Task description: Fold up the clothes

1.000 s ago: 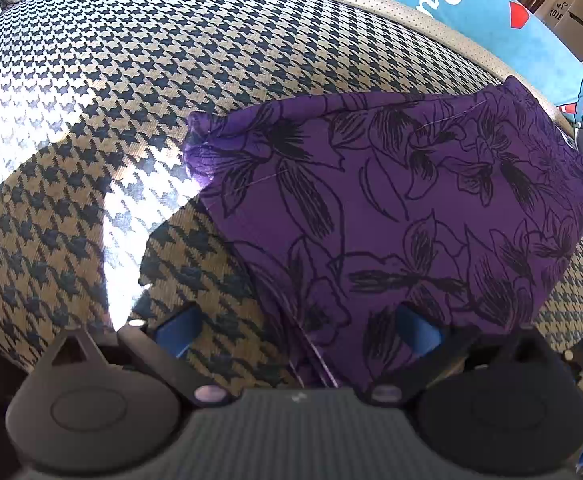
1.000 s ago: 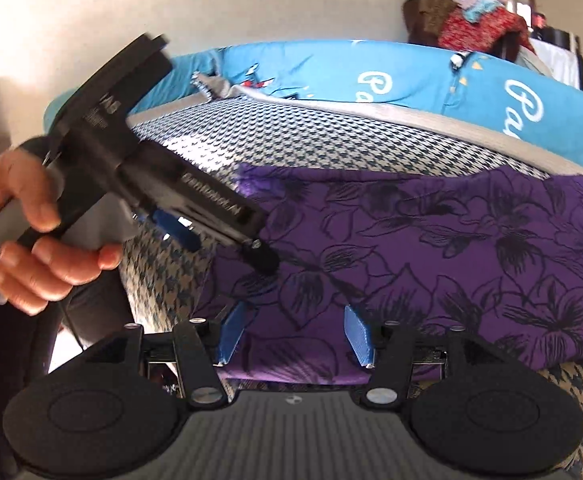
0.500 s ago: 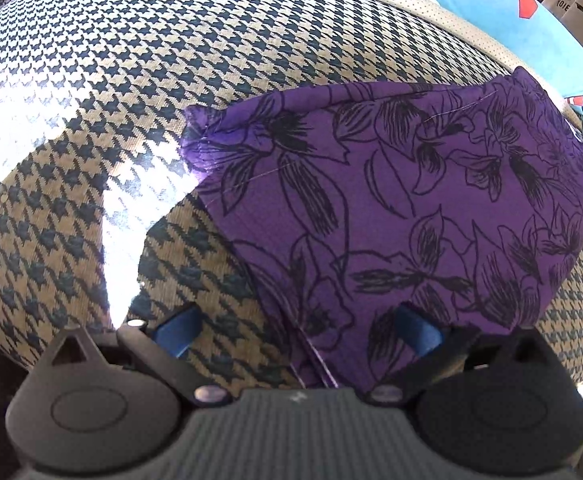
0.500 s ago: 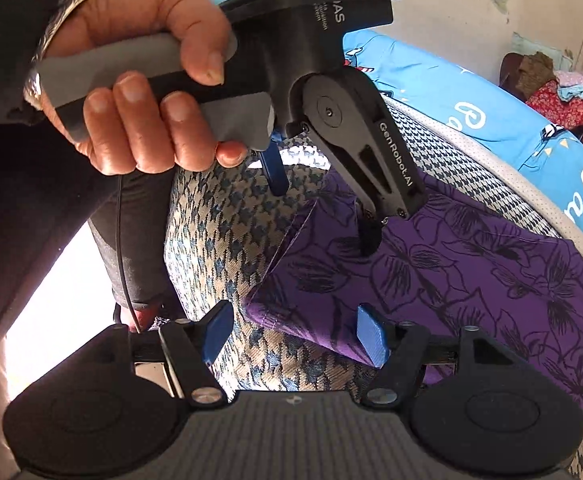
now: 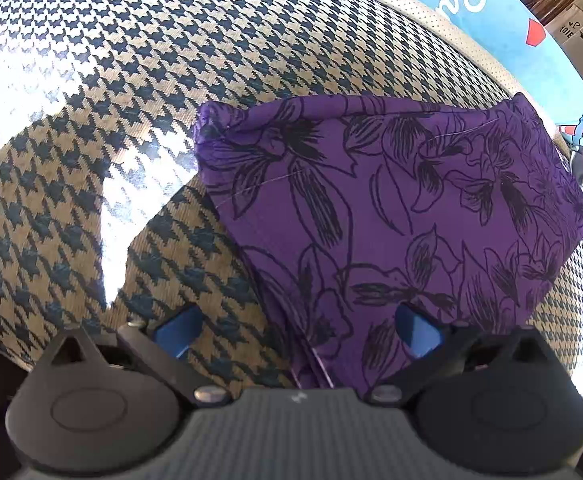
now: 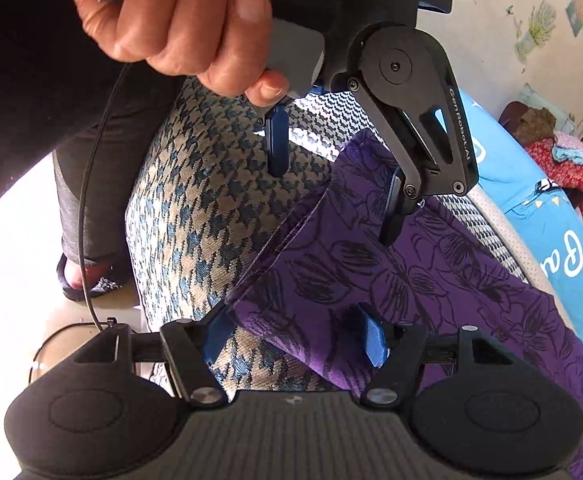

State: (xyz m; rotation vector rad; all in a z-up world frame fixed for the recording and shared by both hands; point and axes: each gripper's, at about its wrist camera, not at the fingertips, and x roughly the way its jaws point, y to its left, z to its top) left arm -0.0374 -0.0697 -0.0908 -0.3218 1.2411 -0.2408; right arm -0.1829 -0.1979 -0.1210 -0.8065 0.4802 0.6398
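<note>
Folded purple floral-print cloth point(image 5: 391, 216) lies on houndstooth-woven cushion point(image 5: 131, 80) — left gripper point(image 5: 295, 328) and right gripper point(image 6: 295, 336) both gape, apparently straddling its edge unclamped.

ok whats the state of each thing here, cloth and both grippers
cloth: folded, lying flat on the houndstooth cushion
left gripper: open, straddling the cloth's edge, not gripping
right gripper: open, at the cloth's corner, not gripping

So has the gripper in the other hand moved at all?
Yes. In the right wrist view the left gripper went from the left edge, beside the purple garment, to over its corner.
</note>
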